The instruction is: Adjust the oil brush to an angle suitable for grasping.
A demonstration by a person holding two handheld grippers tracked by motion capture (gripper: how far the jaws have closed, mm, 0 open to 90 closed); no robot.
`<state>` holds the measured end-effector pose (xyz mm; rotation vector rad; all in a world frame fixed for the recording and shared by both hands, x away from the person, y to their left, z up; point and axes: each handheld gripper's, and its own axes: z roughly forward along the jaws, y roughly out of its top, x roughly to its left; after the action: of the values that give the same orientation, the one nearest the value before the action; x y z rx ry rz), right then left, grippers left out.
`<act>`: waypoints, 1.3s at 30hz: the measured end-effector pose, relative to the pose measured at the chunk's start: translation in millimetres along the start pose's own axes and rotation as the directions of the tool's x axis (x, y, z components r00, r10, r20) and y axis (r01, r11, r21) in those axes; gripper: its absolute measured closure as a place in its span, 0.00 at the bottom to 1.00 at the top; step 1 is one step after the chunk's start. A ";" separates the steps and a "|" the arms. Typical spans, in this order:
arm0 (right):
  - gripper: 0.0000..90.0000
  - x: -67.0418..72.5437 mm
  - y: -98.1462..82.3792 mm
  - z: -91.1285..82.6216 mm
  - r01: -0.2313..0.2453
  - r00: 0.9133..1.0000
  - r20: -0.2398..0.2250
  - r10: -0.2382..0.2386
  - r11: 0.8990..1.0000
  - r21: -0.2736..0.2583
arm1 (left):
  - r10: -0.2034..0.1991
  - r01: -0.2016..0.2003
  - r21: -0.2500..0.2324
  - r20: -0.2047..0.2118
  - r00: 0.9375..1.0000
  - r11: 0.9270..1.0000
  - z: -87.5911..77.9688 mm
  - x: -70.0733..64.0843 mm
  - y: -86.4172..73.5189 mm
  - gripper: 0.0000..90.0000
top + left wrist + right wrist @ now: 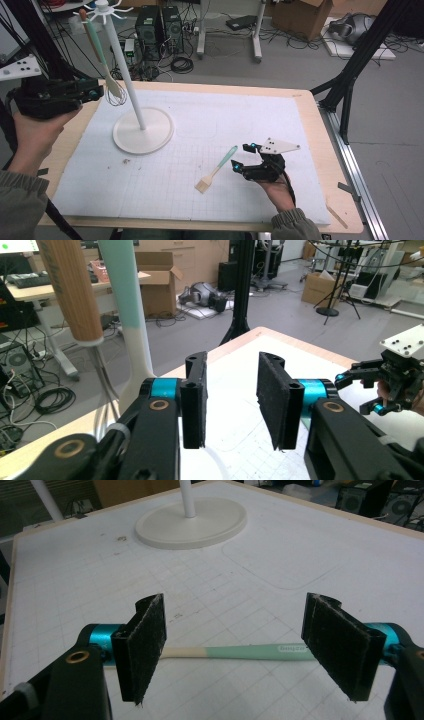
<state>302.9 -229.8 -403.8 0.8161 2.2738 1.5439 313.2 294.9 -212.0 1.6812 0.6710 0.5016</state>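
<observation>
Right gripper: jaws spread wide, nothing pinched, handle of brush lying between them on the mat.
Left gripper: jaws apart, nothing between the pads, beside the whisk hanging on the white stand.
Brush location: flat on mat, bristles toward the person, mint handle end at right jaws.
Grip advice: drop lower, square the pads on the mint section, then close.
Writing: small print on the brush handle, unreadable.
</observation>
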 end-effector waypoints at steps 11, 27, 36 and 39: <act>0.27 -0.9 -2.1 -1.8 -0.014 1.000 0.009 0.014 1.000 0.002 | -0.005 0.004 0.013 0.024 1.000 1.000 5.5 -4.6 -22.1 0.66; 0.20 -0.1 -7.1 -4.6 -0.035 0.999 0.028 0.035 0.999 -0.008 | -0.028 0.026 0.031 0.057 0.998 0.999 15.8 -18.4 -58.6 0.55; 0.33 4.5 -8.7 -1.5 0.002 1.000 -0.010 -0.002 0.999 0.037 | 0.004 -0.006 0.039 0.050 0.999 0.999 19.4 -30.3 -75.4 0.45; 0.42 4.9 -8.5 -1.1 0.019 0.999 -0.028 -0.017 0.999 0.050 | -0.002 0.000 0.043 0.052 0.999 0.999 21.0 -33.8 -83.4 0.41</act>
<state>295.9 -230.1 -410.7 0.7895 2.3417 1.5052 288.4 268.4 -296.8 1.7280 0.6487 0.4446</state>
